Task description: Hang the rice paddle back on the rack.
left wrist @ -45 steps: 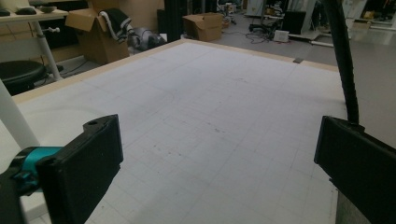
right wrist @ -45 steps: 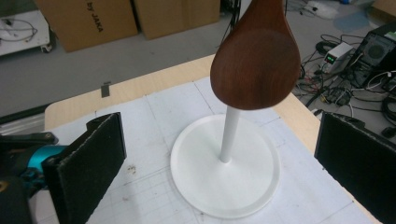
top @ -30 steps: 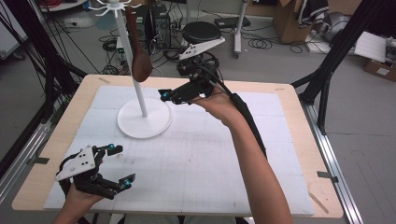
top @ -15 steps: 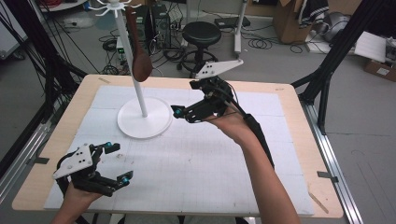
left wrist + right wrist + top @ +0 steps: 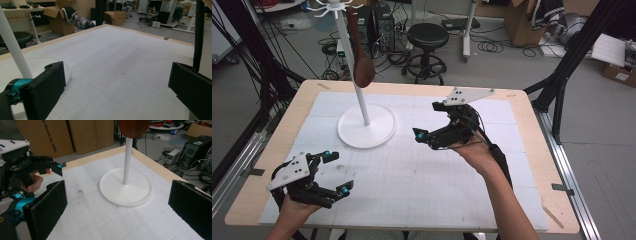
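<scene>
Beside the stand (image 5: 366, 131), both grippers (fingers wide, empty) hover; mat (image 5: 422, 185) bare between.

Premises present as a robotics lab or workshop. Around the wooden table (image 5: 532, 130): black frame struts (image 5: 572, 60), loose floor cables (image 5: 492, 47), a stool (image 5: 428, 37) behind it, cardboard boxes (image 5: 60, 21) and computer equipment (image 5: 197, 150) beyond.

On the tabletop (image 5: 522, 165) the stand (image 5: 366, 131) sits far left, a spoon (image 5: 360, 50) hanging on it; right gripper (image 5: 424, 137) just right, left gripper (image 5: 337, 172) near left.
</scene>
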A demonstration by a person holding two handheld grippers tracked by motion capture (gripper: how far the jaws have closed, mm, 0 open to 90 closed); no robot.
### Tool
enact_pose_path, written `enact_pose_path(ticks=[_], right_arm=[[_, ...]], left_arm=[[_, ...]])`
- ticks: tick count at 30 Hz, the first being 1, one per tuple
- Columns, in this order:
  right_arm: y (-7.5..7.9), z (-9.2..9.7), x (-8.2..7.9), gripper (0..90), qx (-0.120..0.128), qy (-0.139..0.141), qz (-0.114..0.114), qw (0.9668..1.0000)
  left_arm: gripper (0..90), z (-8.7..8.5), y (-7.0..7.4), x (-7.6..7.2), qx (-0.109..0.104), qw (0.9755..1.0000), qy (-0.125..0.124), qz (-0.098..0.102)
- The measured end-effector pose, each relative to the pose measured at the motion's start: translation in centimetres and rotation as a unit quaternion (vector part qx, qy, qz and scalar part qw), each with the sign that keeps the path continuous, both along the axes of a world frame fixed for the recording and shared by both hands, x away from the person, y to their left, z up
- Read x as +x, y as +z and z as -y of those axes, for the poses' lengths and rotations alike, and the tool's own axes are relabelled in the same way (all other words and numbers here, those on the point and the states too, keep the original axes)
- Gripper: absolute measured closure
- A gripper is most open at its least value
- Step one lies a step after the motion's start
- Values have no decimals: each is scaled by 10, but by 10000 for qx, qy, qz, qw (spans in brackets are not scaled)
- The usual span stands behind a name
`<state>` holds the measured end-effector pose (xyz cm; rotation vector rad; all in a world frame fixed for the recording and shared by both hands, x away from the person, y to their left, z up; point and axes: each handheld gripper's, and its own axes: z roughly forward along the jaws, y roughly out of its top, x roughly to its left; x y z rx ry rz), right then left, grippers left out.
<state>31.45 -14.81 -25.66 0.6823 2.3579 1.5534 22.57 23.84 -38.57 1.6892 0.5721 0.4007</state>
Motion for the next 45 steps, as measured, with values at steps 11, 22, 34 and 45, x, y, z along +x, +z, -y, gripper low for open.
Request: enact_pose_path(ticks=[11,22,34,45], right_arm=[[-33,23,-14,12,113,-164,-135,9997],[-54,51,-29,12,195,-460,-59,9987],[-75,65,-44,12,168,-531,3,9984],[-87,77,-51,12,112,-598,100,9981]], left_arm=[[17,-1,2,2,-115,9999,88,10],[17,-3,2,4,-126,9998,139,-5],[17,-10,2,4,-145,9997,209,1],[17,-13,1,4,-135,9995,273,1]])
